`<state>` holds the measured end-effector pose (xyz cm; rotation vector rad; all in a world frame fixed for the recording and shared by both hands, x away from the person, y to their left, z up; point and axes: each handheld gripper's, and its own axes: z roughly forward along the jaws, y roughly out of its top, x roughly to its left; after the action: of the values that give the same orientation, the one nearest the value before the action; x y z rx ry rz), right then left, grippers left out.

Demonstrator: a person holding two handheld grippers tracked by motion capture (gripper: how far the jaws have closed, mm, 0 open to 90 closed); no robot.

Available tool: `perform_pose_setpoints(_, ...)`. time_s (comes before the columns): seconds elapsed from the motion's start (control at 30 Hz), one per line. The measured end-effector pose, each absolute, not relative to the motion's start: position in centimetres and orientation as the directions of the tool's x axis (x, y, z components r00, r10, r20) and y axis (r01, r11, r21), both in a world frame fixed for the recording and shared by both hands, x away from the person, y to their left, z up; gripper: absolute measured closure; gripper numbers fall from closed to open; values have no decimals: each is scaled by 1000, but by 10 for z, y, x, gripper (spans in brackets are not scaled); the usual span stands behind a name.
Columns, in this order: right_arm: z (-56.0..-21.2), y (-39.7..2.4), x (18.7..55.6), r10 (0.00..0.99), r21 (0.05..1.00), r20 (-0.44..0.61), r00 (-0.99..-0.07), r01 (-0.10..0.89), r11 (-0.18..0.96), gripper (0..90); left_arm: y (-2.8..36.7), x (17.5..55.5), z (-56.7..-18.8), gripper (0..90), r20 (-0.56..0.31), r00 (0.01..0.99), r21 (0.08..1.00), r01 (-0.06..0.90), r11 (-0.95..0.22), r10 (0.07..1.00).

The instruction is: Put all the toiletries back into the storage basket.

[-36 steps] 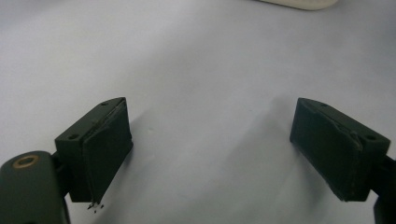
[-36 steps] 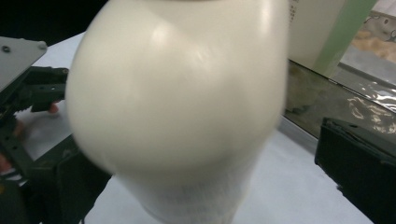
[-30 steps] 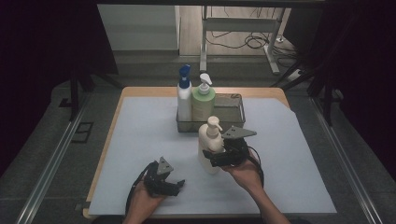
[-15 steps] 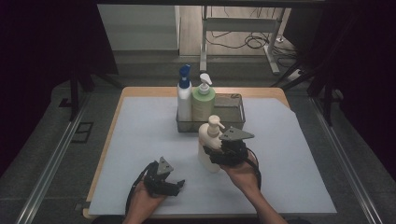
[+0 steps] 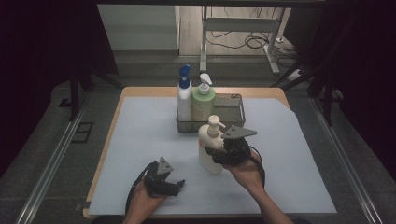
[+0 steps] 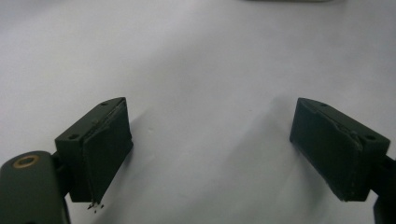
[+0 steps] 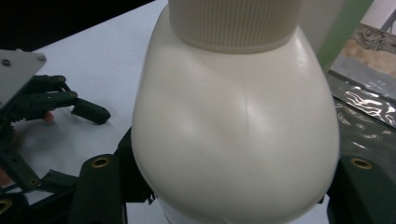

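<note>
- Cream pump bottle (image 5: 209, 150) upright on the white mat (image 5: 140, 140) of the counter (image 5: 140, 91), just at 6 o'clock from the wire basket (image 5: 236, 114), at 2 o'clock from the left claw (image 5: 175, 184).
- Right claw (image 5: 215, 153) around the bottle's belly, jaws just closed in on both flanks, pads pressing the broad lower body as seen in the right claw's own view (image 7: 233, 116).
- Left claw resting low on the mat, jaws wide and bare (image 6: 205, 140); best kept parked at 8 o'clock from the bottle, clear of the lift path.
- Likely step: seating the grip before carrying the bottle toward the basket's free bay at 12 o'clock.
- Squeeze firm but not crushing: smooth rounded plastic, apt to slip upward out of the pads or to dent.
- Keep the grip below the shoulder and near the widest part; keep the pump head (image 5: 215, 124) pointing up, no tilt.
- Lift straight up first, enough to clear the basket rim, then travel toward 12 o'clock.
- Mind the green pump bottle (image 5: 203, 100) and the blue-capped spray bottle (image 5: 184, 95) standing in the basket's 9 o'clock half; aim for the open half at 3 o'clock.
- Lower gently, release only once the base sits flat.
</note>
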<state>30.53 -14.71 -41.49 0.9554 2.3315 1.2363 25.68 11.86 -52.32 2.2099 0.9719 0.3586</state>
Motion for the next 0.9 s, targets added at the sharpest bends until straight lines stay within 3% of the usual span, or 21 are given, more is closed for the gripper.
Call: perform_pose_setpoints(0.9, -346, -180, 319, 726, 836, 5, -688, 401, 374, 375, 119, 257, -523, 124, -23, 684, 685, 541, -487, 729)
